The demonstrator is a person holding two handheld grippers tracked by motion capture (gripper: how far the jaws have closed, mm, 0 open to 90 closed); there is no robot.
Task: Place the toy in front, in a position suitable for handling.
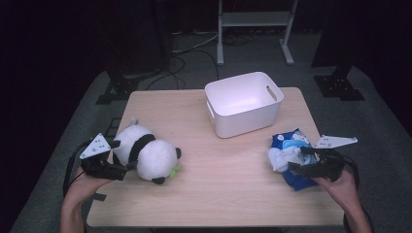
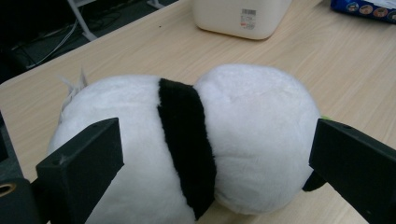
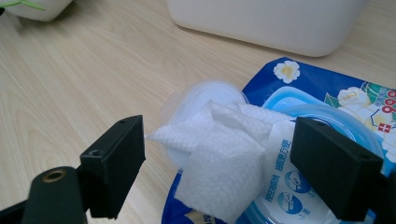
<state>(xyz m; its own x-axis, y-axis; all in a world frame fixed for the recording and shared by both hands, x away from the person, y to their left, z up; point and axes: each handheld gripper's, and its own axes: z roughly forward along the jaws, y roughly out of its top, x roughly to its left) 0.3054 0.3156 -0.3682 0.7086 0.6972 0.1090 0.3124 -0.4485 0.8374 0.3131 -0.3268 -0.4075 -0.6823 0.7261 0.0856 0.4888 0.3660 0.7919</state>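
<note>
While one white bin (image 1: 243, 103) sits at the worktop's (image 1: 214, 189) far edge, one panda (image 1: 145, 154) is flanked at the left by the left gripper (image 1: 127, 166), jaws wide apart; one wipes pack (image 1: 291, 158) is approached by the right gripper (image 1: 297, 160), likewise agape, a tissue (image 3: 219, 158) between its jaws.

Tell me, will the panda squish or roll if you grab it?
The panda looks plush, so it would probably squish between the jaws. Its rounded body might roll a little if pushed. It is likely light for its size.
</note>
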